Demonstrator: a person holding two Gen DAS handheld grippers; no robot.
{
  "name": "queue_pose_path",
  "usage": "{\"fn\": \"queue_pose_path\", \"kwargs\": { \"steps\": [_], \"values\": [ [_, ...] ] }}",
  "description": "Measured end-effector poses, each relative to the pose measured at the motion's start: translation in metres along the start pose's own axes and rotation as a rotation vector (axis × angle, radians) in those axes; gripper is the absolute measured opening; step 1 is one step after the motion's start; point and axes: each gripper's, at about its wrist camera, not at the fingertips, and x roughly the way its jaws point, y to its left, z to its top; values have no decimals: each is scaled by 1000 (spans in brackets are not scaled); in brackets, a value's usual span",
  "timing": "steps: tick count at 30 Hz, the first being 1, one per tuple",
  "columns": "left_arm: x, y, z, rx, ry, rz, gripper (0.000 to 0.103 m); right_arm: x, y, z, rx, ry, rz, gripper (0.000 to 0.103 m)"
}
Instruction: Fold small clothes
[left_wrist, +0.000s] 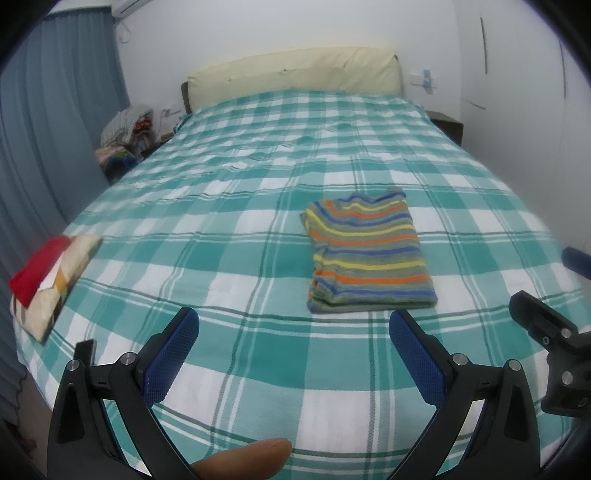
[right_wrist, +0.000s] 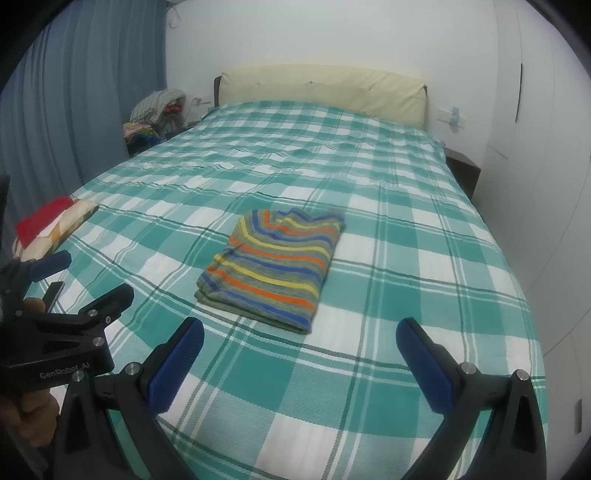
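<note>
Far-left clothes pile (left_wrist: 127, 127): indistinct | striped garment (left_wrist: 367, 254): folded, untouched | left gripper (left_wrist: 293, 332), right gripper (right_wrist: 300, 341): spread wide, empty

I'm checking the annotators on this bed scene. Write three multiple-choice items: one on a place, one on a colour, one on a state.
1. Where does the folded striped garment lie?
A. On the plaid bedspread, ahead of both grippers
B. On the headboard cushion
C. On the floor by the curtain

2. What colour is the piece on top of the small folded stack at the bed's left edge?
A. Black
B. Red
C. Purple

3. How do the left gripper and right gripper stand?
A. Both shut on the garment
B. One shut, one open
C. Both open, holding nothing

Key: 1 A, bedspread shows all around the garment in both views. 2 B, a red fold tops the cream patterned cloth. 3 C, each gripper's jaws are spread wide with only bedspread between them.
</note>
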Motion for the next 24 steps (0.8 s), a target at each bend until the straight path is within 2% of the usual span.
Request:
{"fn": "queue_pose_path", "kwargs": {
  "steps": [17,24],
  "values": [
    [2,0,1,-3,4,14,103,0,-6,0,-2,2,-25,103],
    [4,1,1,-16,15,-11,103,2,-11,0,-5,5,-34,102]
  ]
}}
